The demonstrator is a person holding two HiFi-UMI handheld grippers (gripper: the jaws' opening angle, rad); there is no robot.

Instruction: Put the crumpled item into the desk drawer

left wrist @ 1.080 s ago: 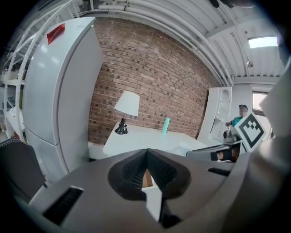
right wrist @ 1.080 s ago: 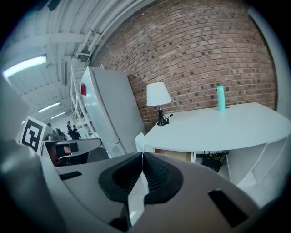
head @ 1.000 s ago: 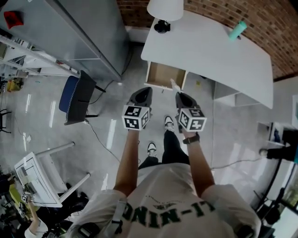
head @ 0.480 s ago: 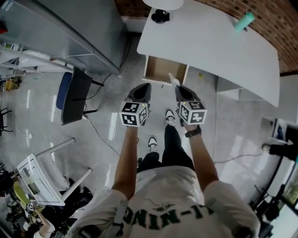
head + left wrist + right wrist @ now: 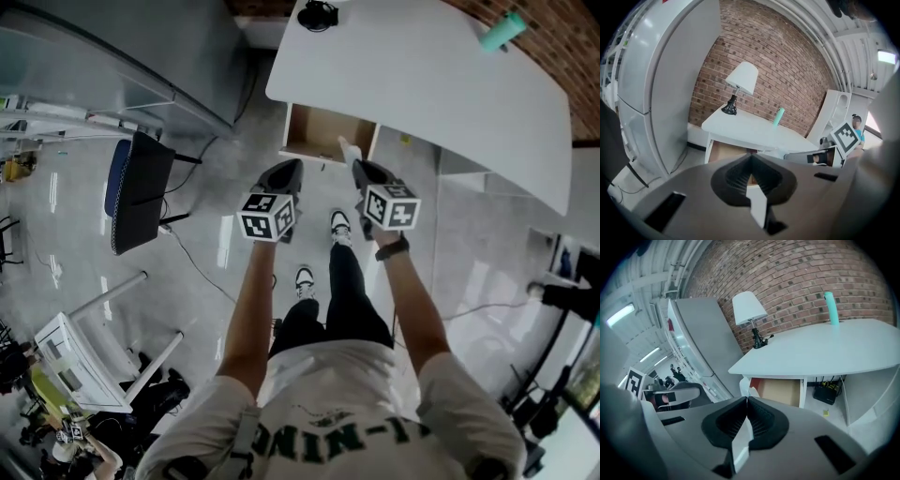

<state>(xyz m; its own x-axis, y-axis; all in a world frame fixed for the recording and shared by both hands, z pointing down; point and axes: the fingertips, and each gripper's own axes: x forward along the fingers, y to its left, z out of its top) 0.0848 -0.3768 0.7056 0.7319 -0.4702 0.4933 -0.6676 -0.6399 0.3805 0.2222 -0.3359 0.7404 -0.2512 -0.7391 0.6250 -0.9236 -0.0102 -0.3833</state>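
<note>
A white desk (image 5: 422, 84) stands ahead with its wooden drawer (image 5: 319, 141) pulled open. My right gripper (image 5: 356, 167) is shut on a small white crumpled item (image 5: 345, 150), which sticks out past its tips just short of the drawer's front edge. In the right gripper view the crumpled item (image 5: 750, 392) shows at the closed tips of the right gripper (image 5: 746, 399), in front of the drawer (image 5: 780, 391). My left gripper (image 5: 292, 167) hangs beside it, shut and holding nothing. In the left gripper view the left gripper (image 5: 750, 158) points at the drawer (image 5: 724, 152).
A lamp (image 5: 317, 14) and a teal bottle (image 5: 502, 31) stand on the desk. A grey cabinet (image 5: 112, 47) rises left of the desk. A dark chair (image 5: 136, 187) and a white rack (image 5: 80, 366) stand on the floor at left. A black box (image 5: 827, 392) lies under the desk.
Both grippers have moved down and closer to the open drawer. The right gripper still holds the crumpled item, and both stay shut.
</note>
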